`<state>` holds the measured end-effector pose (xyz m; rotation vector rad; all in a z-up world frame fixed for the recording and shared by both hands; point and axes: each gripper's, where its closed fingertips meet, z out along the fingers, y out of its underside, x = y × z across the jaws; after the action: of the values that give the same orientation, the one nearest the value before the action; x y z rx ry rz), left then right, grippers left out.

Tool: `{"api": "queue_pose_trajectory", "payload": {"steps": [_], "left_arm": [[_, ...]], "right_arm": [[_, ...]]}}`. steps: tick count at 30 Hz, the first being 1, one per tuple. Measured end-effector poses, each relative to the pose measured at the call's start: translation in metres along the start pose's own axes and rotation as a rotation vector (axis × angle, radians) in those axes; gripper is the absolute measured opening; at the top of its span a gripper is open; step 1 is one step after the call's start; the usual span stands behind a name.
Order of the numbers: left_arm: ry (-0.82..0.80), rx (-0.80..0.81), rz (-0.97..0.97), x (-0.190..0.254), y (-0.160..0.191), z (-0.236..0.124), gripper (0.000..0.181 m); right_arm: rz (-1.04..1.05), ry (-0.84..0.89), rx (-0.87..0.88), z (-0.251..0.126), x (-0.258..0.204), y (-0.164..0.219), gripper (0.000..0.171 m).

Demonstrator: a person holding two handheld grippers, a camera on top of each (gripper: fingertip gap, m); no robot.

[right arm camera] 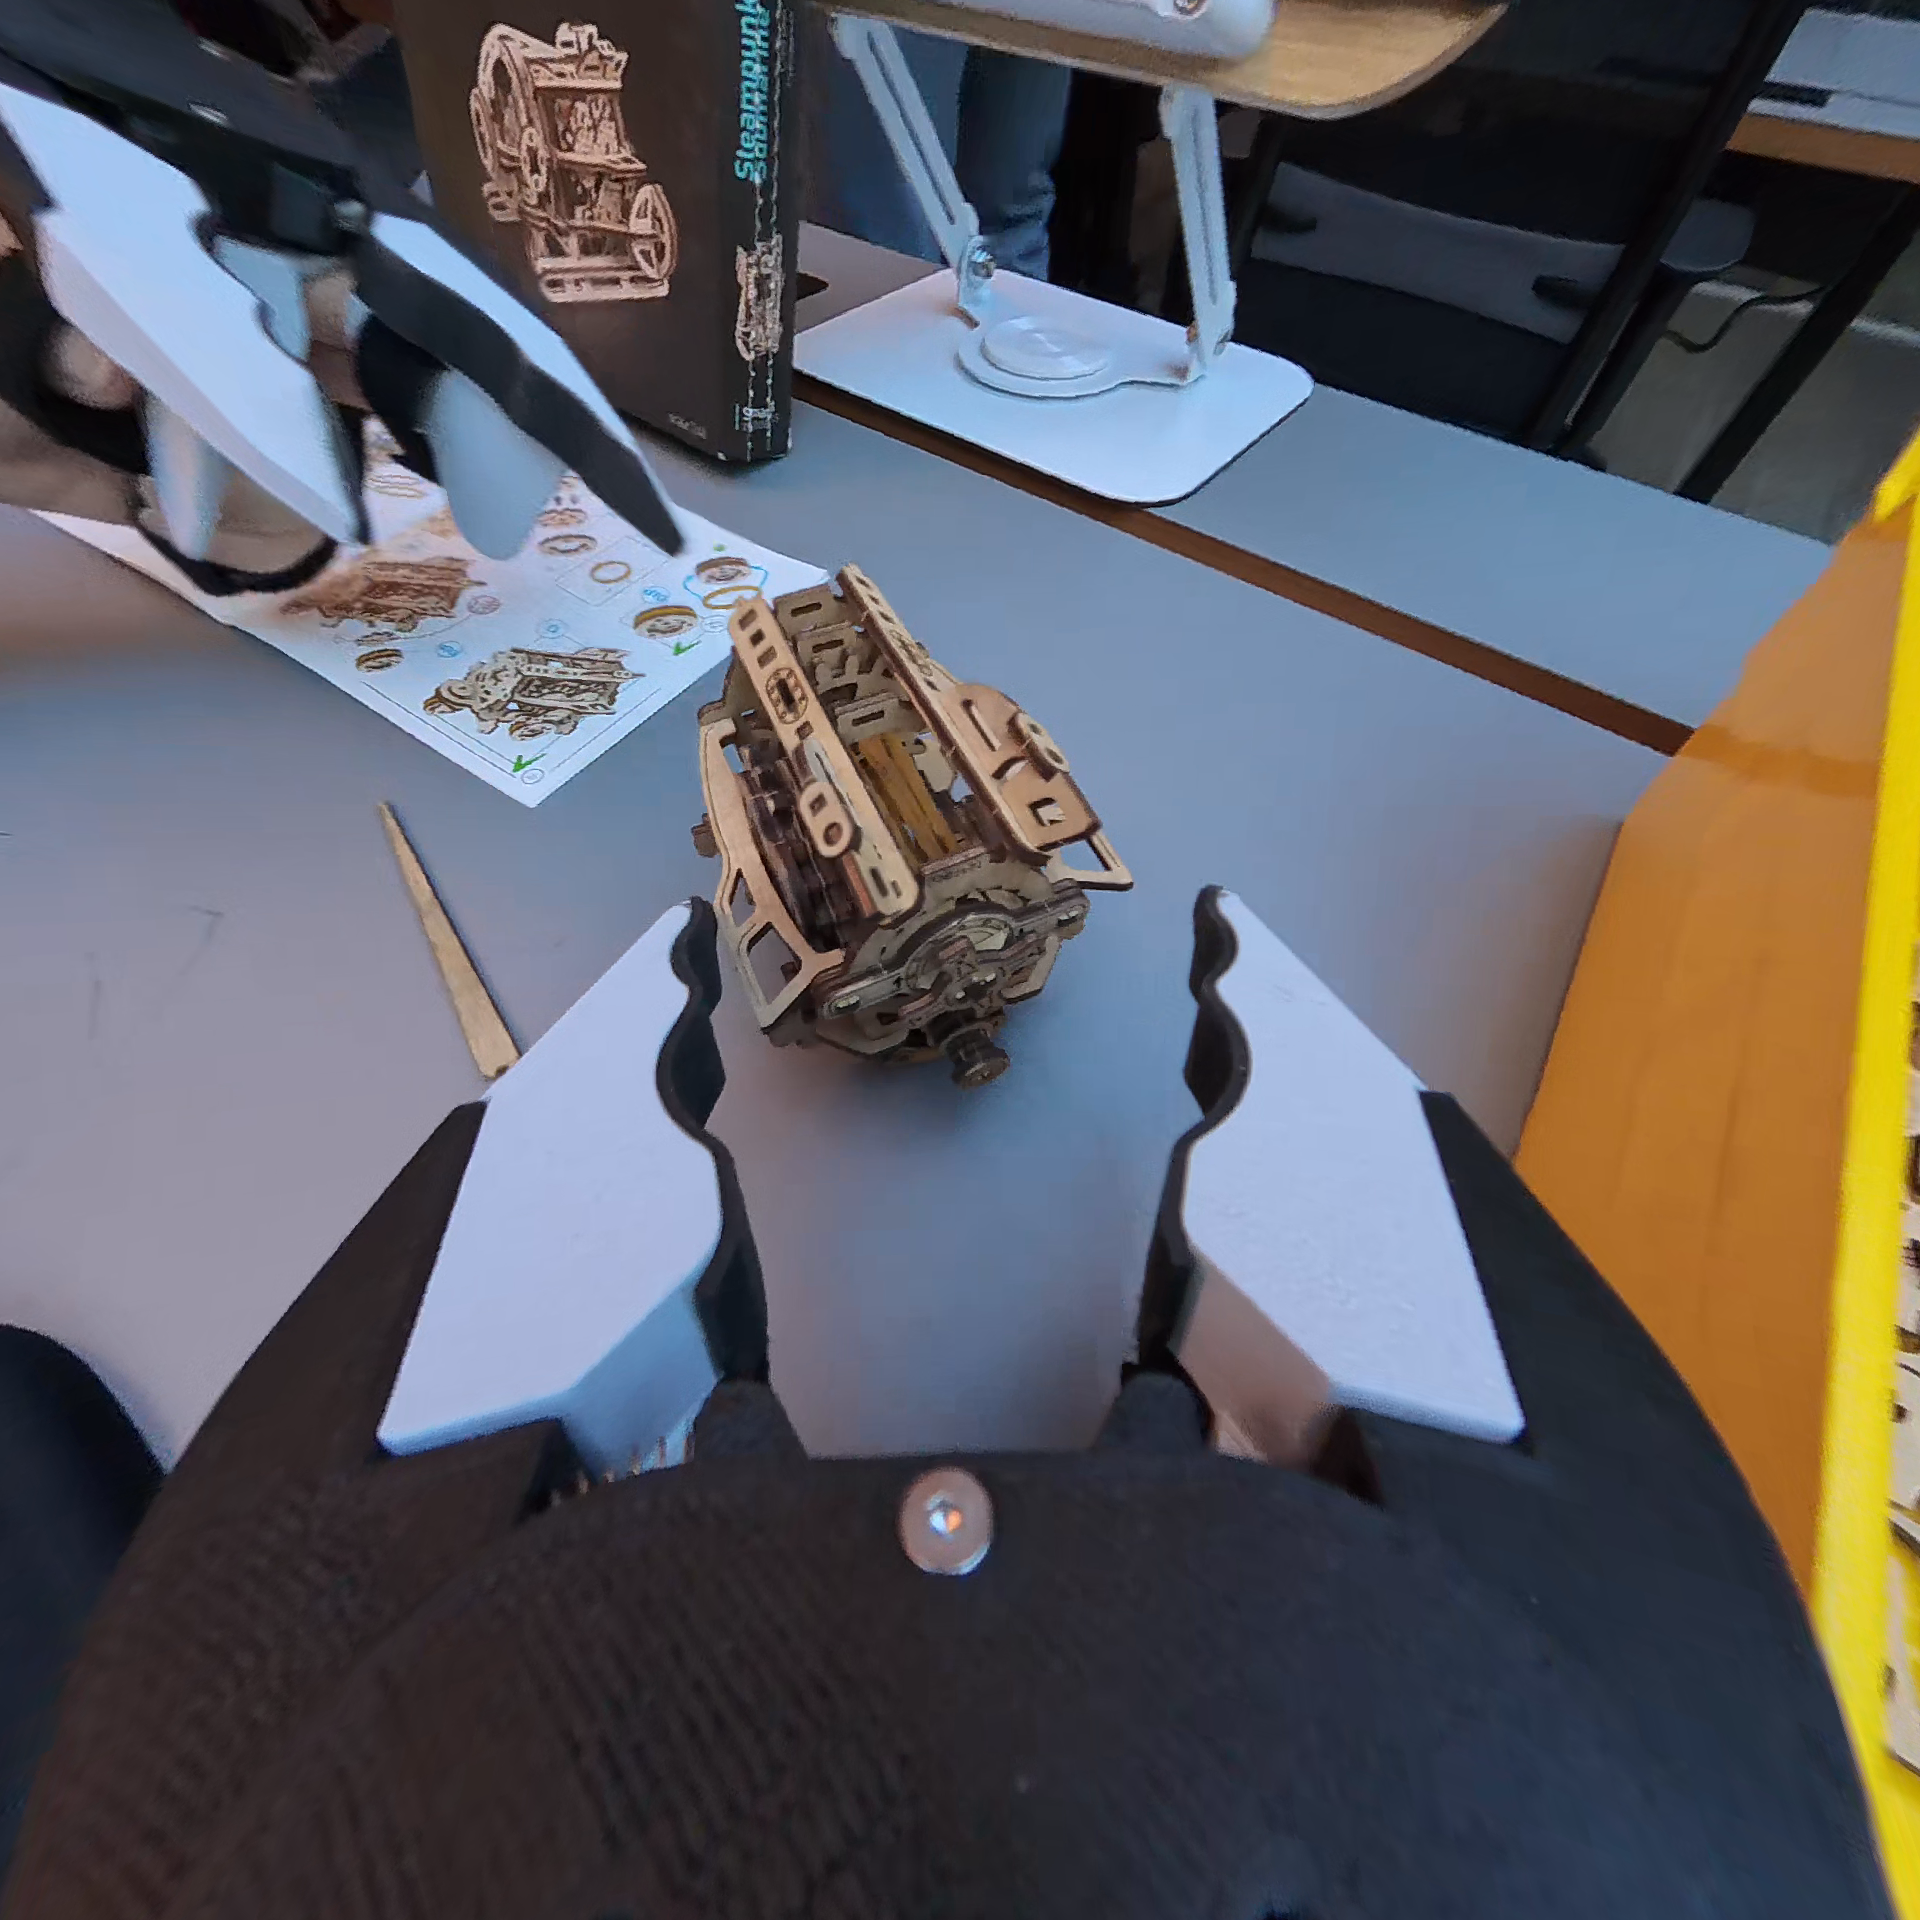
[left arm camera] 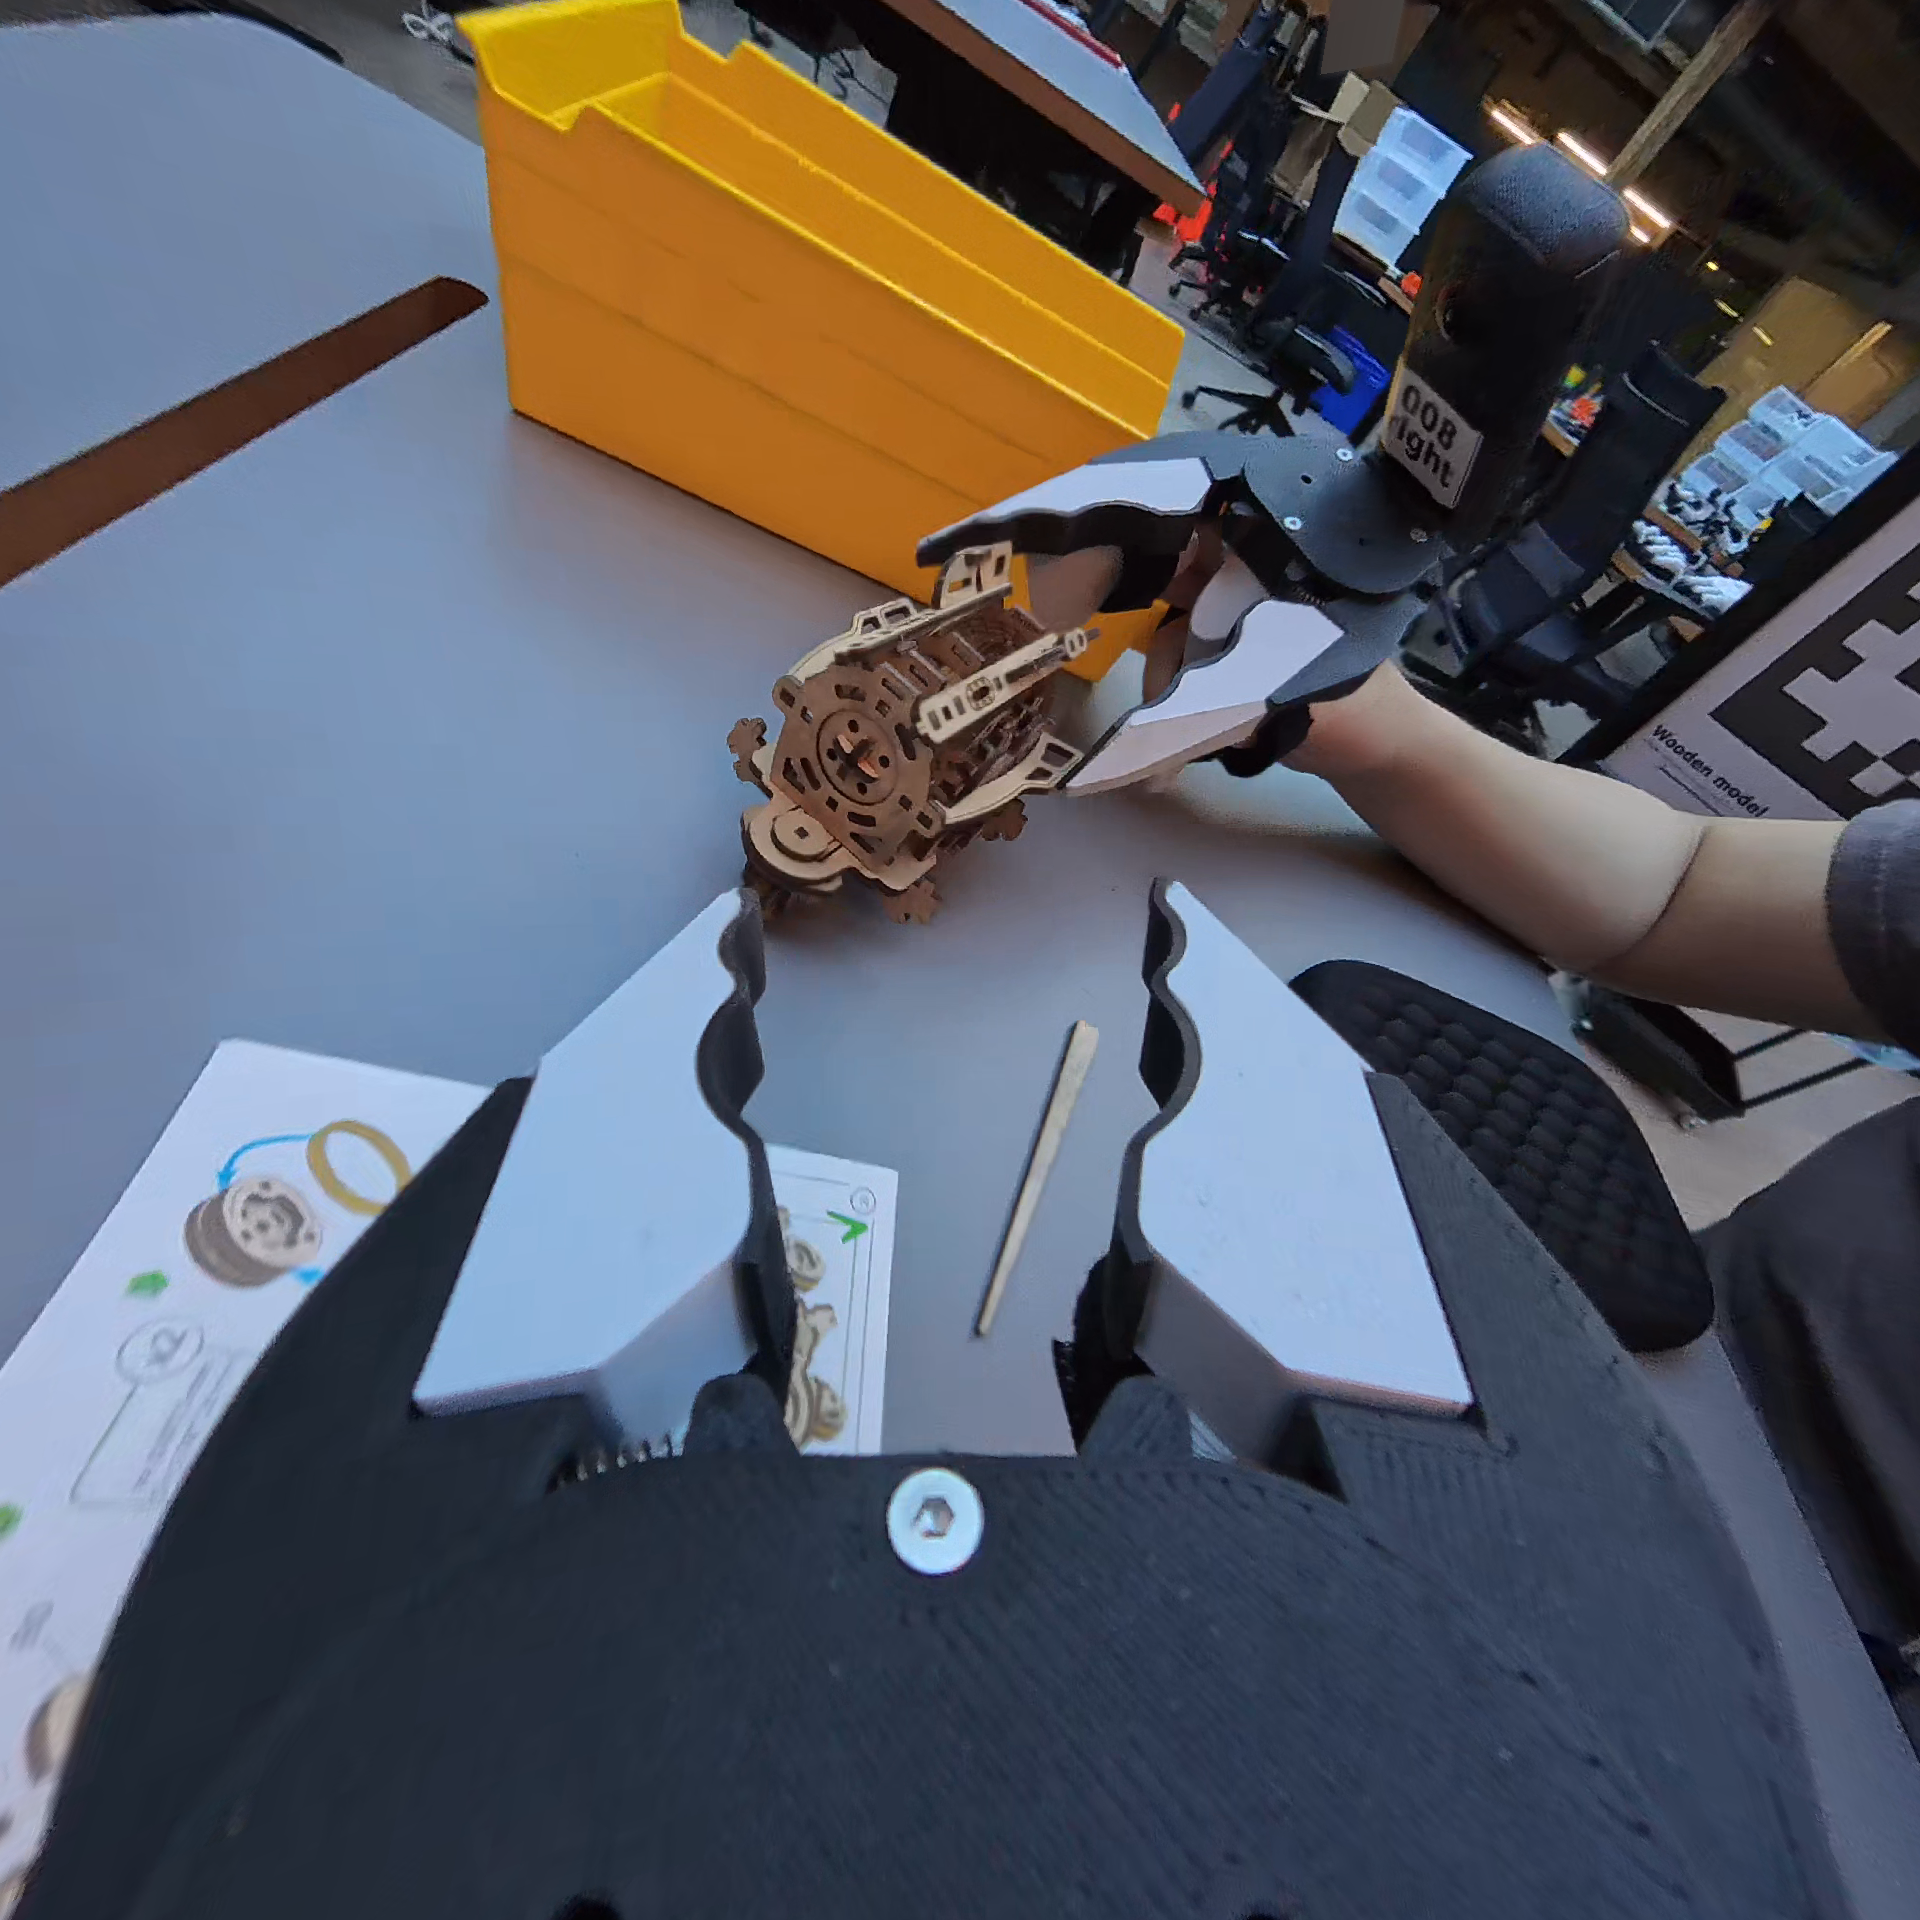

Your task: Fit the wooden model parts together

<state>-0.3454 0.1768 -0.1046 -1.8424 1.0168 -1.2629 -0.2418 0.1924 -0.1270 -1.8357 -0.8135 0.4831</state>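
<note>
Model (right arm camera: 894, 831), a partly built wooden assembly, lies on its side on the grey table (right arm camera: 1351, 644), between both grippers. Right gripper (right arm camera: 951, 914) and left gripper (left arm camera: 951, 914) gape wide, holding nothing. A wooden stick (left arm camera: 1039, 1174) lies near the instruction sheet (right arm camera: 520, 644); a yellow bin (left arm camera: 790, 281) stands behind.

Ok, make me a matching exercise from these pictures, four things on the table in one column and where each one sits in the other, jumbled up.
Things
1. brown wooden model assembly
2. thin pointed wooden stick
3. white printed instruction sheet
4. yellow plastic bin

Places
A. flat on the grey table, beneath the open left gripper
B. between the tips of the open right gripper
C. under the left gripper's left finger
D. behind the model, left wrist view

Pairs: 1-B, 2-A, 3-C, 4-D
</note>
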Motion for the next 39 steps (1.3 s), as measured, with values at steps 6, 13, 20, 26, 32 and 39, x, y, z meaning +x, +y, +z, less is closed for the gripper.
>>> {"api": "queue_pose_trajectory", "payload": {"steps": [6, 13, 20, 26, 32, 39], "left_arm": [[-0.179, 0.083, 0.086, 0.034, 0.021, -0.070, 0.074], [-0.288, 0.108, 0.064, 0.071, 0.058, -0.110, 0.075], [-0.301, 0.092, 0.094, 0.101, 0.072, -0.124, 0.077], [-0.328, 0.135, 0.057, 0.109, 0.087, -0.142, 0.076], [-0.344, 0.173, 0.038, 0.123, 0.099, -0.158, 0.074], [-0.399, 0.209, 0.045, 0.134, 0.112, -0.179, 0.073]], "right_arm": [[-0.054, 0.135, 0.012, -0.027, -0.004, 0.007, 0.106], [-0.104, 0.135, 0.021, -0.027, -0.029, -0.004, 0.105], [-0.151, 0.182, -0.011, -0.028, -0.035, 0.003, 0.103], [-0.123, 0.212, 0.004, -0.031, -0.034, 0.006, 0.084], [-0.089, 0.215, 0.005, -0.025, -0.028, 0.007, 0.076], [-0.052, 0.248, -0.001, -0.028, -0.023, 0.008, 0.072]]}}
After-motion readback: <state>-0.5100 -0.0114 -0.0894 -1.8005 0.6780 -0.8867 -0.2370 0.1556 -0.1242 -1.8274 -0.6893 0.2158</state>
